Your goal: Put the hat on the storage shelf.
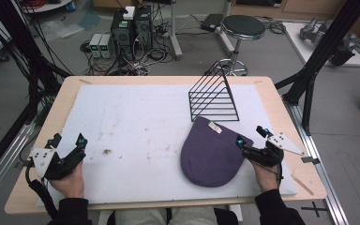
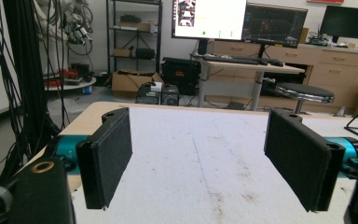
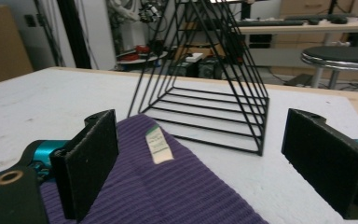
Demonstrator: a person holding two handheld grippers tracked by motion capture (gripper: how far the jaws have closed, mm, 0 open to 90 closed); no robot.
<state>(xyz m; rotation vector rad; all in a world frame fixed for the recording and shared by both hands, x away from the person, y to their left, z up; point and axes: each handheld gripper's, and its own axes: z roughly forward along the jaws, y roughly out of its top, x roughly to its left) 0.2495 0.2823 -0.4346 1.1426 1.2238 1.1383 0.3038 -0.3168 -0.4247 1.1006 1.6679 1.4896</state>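
Right tongs [image 1: 252, 136] gape, apparently touching the purple beanie [image 1: 212, 154]; left tongs [image 1: 68, 139] gape well apart.

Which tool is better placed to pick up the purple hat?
Probably the right tool: open, at the hat's right edge. The left tool is far across the table.

No legible text, even beanie label [image 3: 157, 144]
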